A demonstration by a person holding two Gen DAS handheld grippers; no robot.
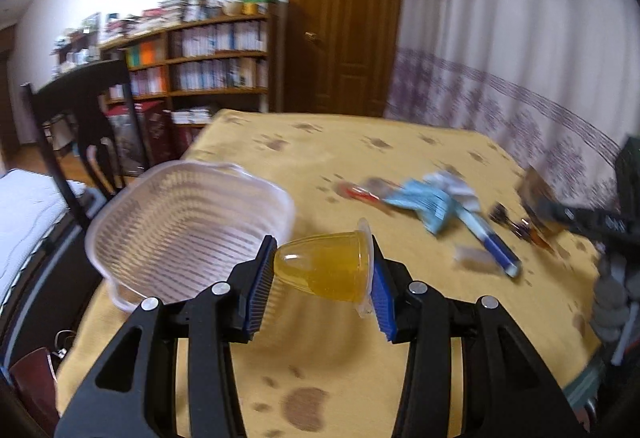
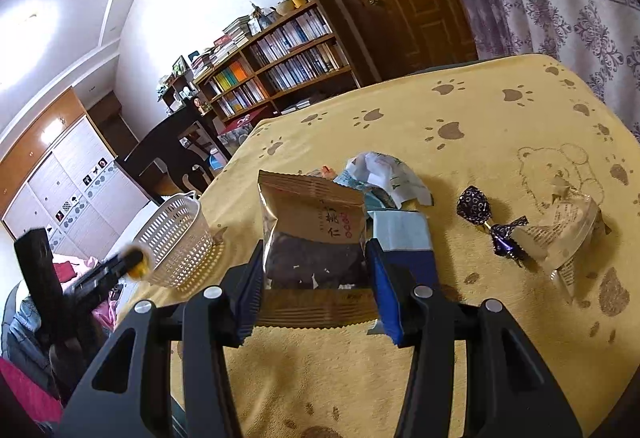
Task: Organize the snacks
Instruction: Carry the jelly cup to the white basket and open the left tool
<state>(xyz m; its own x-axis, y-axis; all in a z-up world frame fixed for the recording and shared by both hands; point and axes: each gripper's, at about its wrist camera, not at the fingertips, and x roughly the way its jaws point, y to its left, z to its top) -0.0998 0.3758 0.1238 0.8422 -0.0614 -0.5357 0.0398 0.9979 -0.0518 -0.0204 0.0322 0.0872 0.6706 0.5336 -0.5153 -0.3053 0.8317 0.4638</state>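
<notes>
The left gripper [image 1: 320,278] is clenched on a jelly cup [image 1: 326,266], held on its side at centre frame of the left view, above the table [image 1: 400,158] and just right of the basket [image 1: 188,226]. The right gripper [image 2: 314,286] is clenched on a brown packet [image 2: 314,234] at centre frame of the right view; whether the packet is off the cloth cannot be told.

Hazards, as judged from here:
- The cup is domed and smooth, pinched between base and lid flange; it may squirt out of the fingers [image 1: 262,280] if pressure shifts, or the lid may burst if squeezed harder
- The basket is light and sits near the left table edge; a nudge on release may push it off
- The left view is blurred, which suggests quick travel; a release off target would miss the basket
- The packet is gripped by its sides only; it may buckle and slide

Legible writing: the packet shows the characters 桃仁 in the right view, with small red marks beside them. Print on the pale blue wrapper [image 2: 400,230] and white wrapper [image 2: 384,174] is too small to read
</notes>
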